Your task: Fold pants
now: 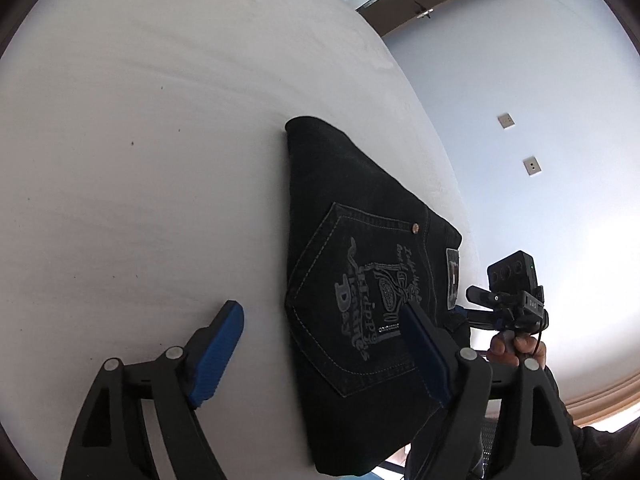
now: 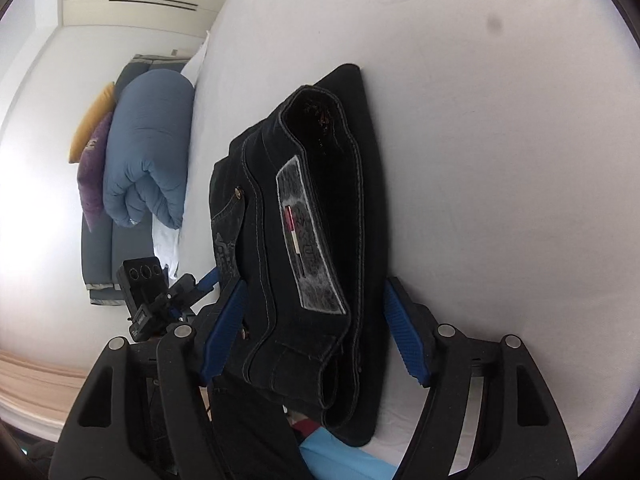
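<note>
A: What do you see, going from the left side to the right?

B: In the left wrist view, the left tongs (image 1: 320, 320) stand spread wide and hold nothing. One blue pad is over the white bed (image 1: 140, 160); the other is over the back pocket (image 1: 352, 300) of the pants (image 1: 340, 200). I cannot tell if that pad touches the cloth. More to the right, a hand (image 1: 516, 346) holds the other tool at the edge of the bed.

A: And the right wrist view?

B: At the far left there is a rolled blue duvet (image 2: 148, 148) and some pillows, well apart from the work. Then the right tongs (image 2: 316, 330) are also released, with one pad on each side of the waistband (image 2: 304, 264), gripping nothing.

A: Where are the pants now?

B: They lie near the edge of the bed as a dark, compact bundle in several layers, pocket side up.

A: So how much is done?

B: I judge the folding is almost finished or complete. Perhaps only a little pressing flat is left, because the waistband opening stands up loosely.
</note>
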The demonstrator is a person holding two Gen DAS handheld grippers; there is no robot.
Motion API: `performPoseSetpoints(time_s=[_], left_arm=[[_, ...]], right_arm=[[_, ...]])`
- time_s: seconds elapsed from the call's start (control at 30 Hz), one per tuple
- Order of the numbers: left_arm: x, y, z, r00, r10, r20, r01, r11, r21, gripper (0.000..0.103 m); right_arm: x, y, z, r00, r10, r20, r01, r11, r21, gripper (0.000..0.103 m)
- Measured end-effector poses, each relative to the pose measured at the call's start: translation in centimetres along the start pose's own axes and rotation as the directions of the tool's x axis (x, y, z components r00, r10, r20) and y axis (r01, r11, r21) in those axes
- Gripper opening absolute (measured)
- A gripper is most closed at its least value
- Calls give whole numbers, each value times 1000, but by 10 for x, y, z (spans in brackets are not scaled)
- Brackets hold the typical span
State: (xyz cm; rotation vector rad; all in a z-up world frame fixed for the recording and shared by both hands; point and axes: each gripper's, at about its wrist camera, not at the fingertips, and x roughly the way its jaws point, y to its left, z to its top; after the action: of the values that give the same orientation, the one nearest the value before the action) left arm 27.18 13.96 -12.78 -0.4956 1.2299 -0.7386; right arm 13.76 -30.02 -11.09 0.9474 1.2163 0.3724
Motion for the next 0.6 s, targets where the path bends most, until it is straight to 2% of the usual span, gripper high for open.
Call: performPoseSetpoints(time_s=[0.1, 0.17, 0.2, 0.23, 0.27, 0.33, 0.4, 0.5, 0.6], left_arm=[[10, -6, 3, 999, 23, -26, -23, 1000, 20, 82], [18, -16, 9, 997, 64, -50, -62, 997, 47, 80], [21, -20, 11, 994, 96, -60, -93, 994, 63, 70], [25, -23, 13, 989, 127, -70, -122, 990, 74, 49], [30, -29, 14, 981, 171, -89, -163, 982, 93, 42], [35, -37, 14, 968, 230, -99, -216, 967, 132, 41], [36, -46, 14, 957, 271, -100, -254, 954, 159, 36], [31, -55, 12, 959, 268, -87, -252, 954, 163, 23], [25, -68, 13, 959, 276, -61, -262, 949, 176, 21]], right_arm=[[10, 3, 5, 1000, 4, -14, -4, 1000, 22, 66], [14, 7, 6, 999, -28, -27, 28, 1000, 3, 54], [17, 10, 7, 998, -51, -32, 50, 999, -12, 49], [18, 10, 8, 996, -80, -36, 79, 997, -25, 37], [22, 11, 10, 995, -97, -36, 97, 995, -26, 31], [23, 12, 10, 994, -102, -28, 101, 994, -27, 28], [25, 16, 9, 992, -126, -15, 125, 991, -54, 26], [26, 33, 6, 983, -181, 16, 182, 976, -123, 19], [18, 57, 3, 972, -228, 57, 235, 948, -213, 16]])
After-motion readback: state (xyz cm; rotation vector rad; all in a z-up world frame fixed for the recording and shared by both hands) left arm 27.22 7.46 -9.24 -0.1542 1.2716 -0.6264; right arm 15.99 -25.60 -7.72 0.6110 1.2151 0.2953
